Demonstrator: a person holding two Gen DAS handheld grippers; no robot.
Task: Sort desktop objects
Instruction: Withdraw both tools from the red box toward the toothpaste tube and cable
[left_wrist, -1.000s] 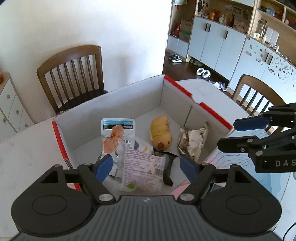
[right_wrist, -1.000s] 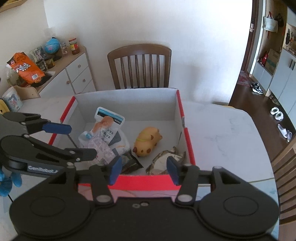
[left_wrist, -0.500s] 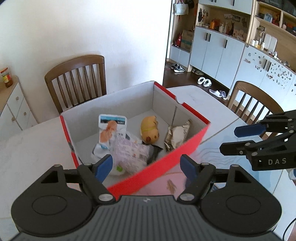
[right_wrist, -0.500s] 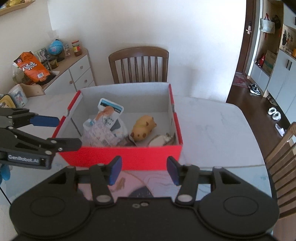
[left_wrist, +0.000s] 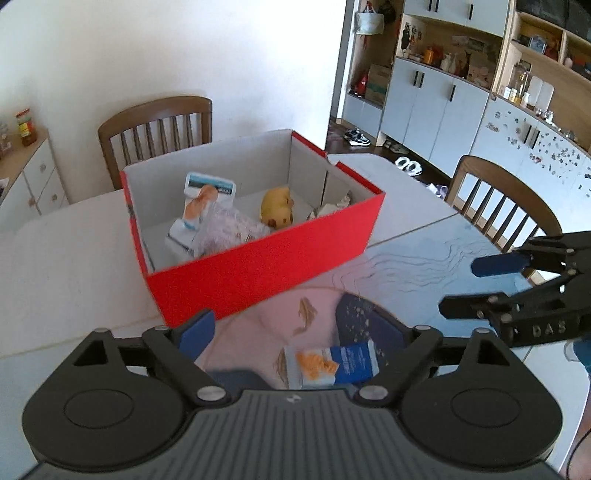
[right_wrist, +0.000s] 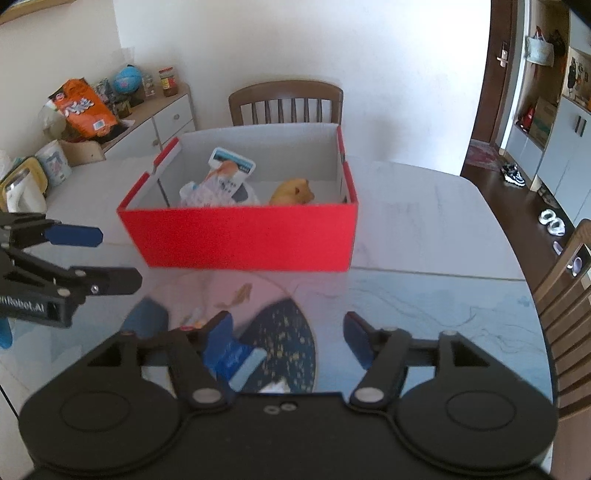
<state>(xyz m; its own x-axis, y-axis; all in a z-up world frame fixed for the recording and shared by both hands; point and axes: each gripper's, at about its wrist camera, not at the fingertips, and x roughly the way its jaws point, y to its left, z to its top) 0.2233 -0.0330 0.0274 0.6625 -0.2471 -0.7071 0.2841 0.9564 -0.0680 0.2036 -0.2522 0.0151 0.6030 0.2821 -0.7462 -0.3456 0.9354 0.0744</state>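
Left gripper (left_wrist: 295, 326): jaws apart and opening, nothing pressed between the pads; low centre of the left wrist view.
Right gripper (right_wrist: 288, 338): jaws apart and opening, empty; low centre of the right wrist view. Also seen at the right edge of the left wrist view, blue pad above a black finger.
Snack packet (left_wrist: 332, 363): lies flat on the table mat (left_wrist: 406, 266), in the gap between the left gripper's fingers but touching neither pad, close to the gripper body, lower centre of the frame. In the right wrist view a blurred blue packet sits against the left finger; whether it touches cannot be told.
Red box (left_wrist: 266, 266): on the table (left_wrist: 66, 266), beyond both grippers, mid-frame; near wall faces the cameras, top open.
Box contents: white pouch with orange print (left_wrist: 208, 192) upright against the back wall; clear crinkled bag (left_wrist: 225, 229) in front of it; yellow toy animal (left_wrist: 277, 208) to the right; foil wrapper (left_wrist: 332, 206) in the right-hand corner.
Edges: the table's rounded rim runs along the right of the right wrist view; wooden chair (right_wrist: 286, 101) behind the box, another at right.
Open room: bare mat between box and grippers; bare tabletop left and right of the box.
Packet look: white and blue, orange picture in the middle, slightly blurred.
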